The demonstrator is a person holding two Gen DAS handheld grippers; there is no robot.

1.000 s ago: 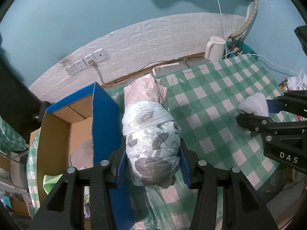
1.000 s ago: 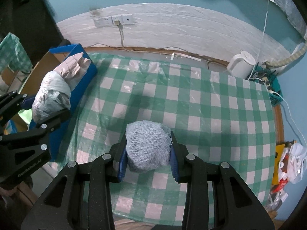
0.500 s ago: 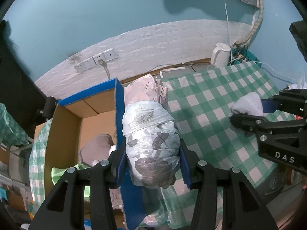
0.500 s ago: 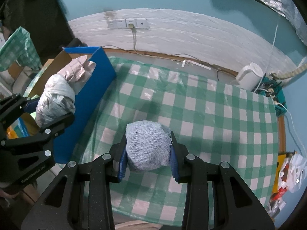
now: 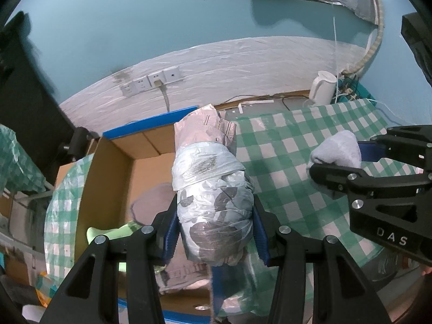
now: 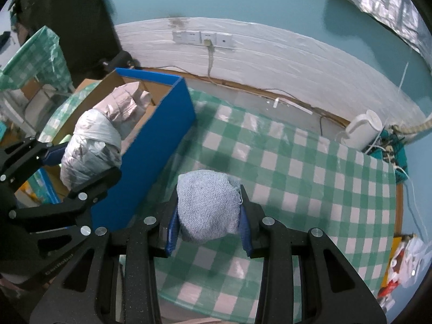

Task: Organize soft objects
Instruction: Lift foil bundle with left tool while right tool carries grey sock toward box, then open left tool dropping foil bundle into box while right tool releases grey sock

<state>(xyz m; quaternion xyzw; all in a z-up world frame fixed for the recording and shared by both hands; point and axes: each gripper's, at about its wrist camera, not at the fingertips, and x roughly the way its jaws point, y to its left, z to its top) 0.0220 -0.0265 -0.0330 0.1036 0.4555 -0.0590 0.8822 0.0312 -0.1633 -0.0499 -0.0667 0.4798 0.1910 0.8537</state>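
My left gripper [image 5: 214, 224] is shut on a plastic-wrapped bundle [image 5: 213, 202], grey-white with a pink end, held above the right wall of an open cardboard box with blue outer sides [image 5: 108, 183]. The bundle also shows in the right wrist view [image 6: 94, 143], over the box [image 6: 151, 156]. My right gripper [image 6: 209, 216] is shut on a pale blue knitted roll [image 6: 208, 205], held above the green checked tablecloth [image 6: 310, 178] just right of the box. That roll also shows in the left wrist view [image 5: 337, 151].
The box holds a grey-pink soft item [image 5: 154, 199] and a light green one [image 5: 113, 233]. A white kettle [image 6: 361, 129] and cables stand at the table's far right corner. Wall sockets [image 6: 202, 37] are behind. Clutter [image 6: 405, 264] lies right of the table.
Both grippers have moved left with their loads. The left bundle now hangs over the box's right wall and interior, and the right roll has come closer to the box.
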